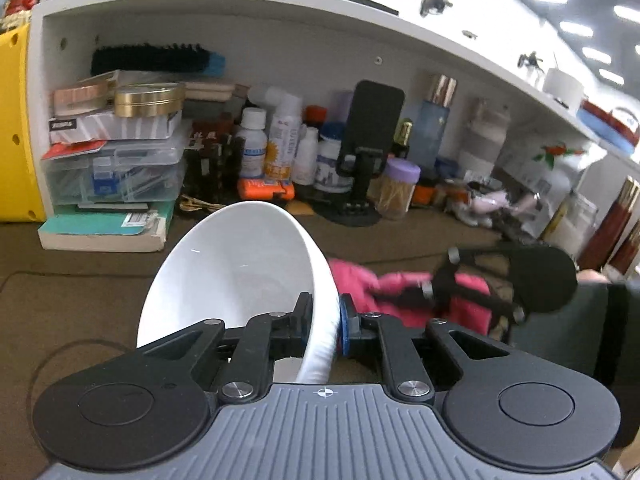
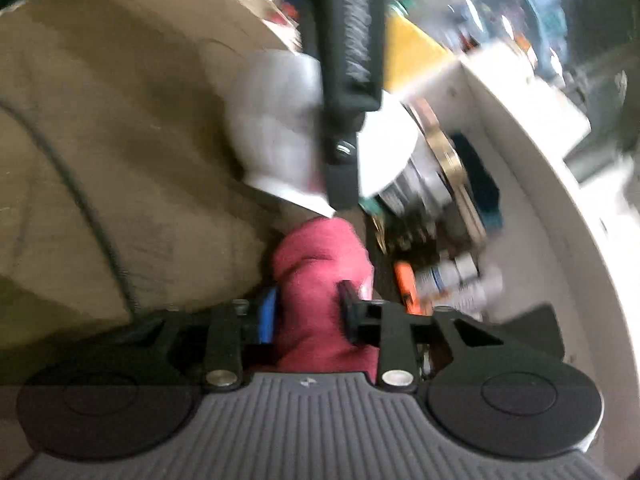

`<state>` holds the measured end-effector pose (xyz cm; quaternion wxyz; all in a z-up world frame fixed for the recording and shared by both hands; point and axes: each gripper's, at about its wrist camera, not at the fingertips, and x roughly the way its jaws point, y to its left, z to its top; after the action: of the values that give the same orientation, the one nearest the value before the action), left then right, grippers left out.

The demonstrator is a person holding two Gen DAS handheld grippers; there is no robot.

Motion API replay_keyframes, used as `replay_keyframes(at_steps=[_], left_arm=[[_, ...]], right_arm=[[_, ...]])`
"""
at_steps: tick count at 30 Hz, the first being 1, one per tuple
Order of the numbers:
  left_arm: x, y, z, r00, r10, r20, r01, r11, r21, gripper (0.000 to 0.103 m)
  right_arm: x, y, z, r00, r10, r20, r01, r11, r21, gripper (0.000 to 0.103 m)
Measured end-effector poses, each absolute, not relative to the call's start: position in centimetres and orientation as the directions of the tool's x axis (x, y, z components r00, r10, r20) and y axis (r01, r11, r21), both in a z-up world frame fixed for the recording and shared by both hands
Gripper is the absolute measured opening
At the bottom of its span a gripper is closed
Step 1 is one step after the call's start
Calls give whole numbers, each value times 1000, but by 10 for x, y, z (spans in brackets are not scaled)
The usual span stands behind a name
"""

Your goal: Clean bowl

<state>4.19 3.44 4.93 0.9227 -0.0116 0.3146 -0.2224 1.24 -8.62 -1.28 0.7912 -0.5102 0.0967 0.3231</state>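
A white bowl (image 1: 240, 276) is tilted on its side, held above the brown table with my left gripper (image 1: 325, 320) shut on its rim. Just right of the bowl, the right gripper (image 1: 472, 288) carries a pink cloth (image 1: 360, 280) that touches the bowl's outer wall. In the blurred right wrist view my right gripper (image 2: 308, 312) is shut on the pink cloth (image 2: 320, 272). The white bowl (image 2: 276, 136) shows beyond it, partly hidden by the left gripper's black body (image 2: 344, 80).
A white shelf unit (image 1: 280, 8) stands at the back, crammed with bottles (image 1: 280, 140), a black phone stand (image 1: 364, 152), clear boxes (image 1: 112, 176), a gold tin (image 1: 148, 100) and books (image 1: 104, 232). A dark cable (image 1: 48, 360) lies on the brown table (image 1: 80, 300).
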Motion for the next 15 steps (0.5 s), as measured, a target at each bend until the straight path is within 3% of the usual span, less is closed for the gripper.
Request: replay_keyframes(at_steps=[2, 7, 11, 15], left_arm=[[42, 32, 47, 689, -430, -583, 424, 892, -156, 16], [41, 26, 41, 666, -444, -599, 468, 874, -128, 20], [38, 26, 41, 648, -467, -602, 497, 858, -131, 20], [34, 20, 41, 636, -473, -609, 513, 849, -124, 20]], right_arm=[[19, -83, -11, 770, 405, -492, -617, 279, -736, 55], [37, -77, -5, 764, 387, -516, -634, 300, -713, 54], [38, -69, -4, 772, 364, -521, -624, 279, -730, 44], [48, -69, -12, 799, 340, -496, -584, 239, -776, 46]])
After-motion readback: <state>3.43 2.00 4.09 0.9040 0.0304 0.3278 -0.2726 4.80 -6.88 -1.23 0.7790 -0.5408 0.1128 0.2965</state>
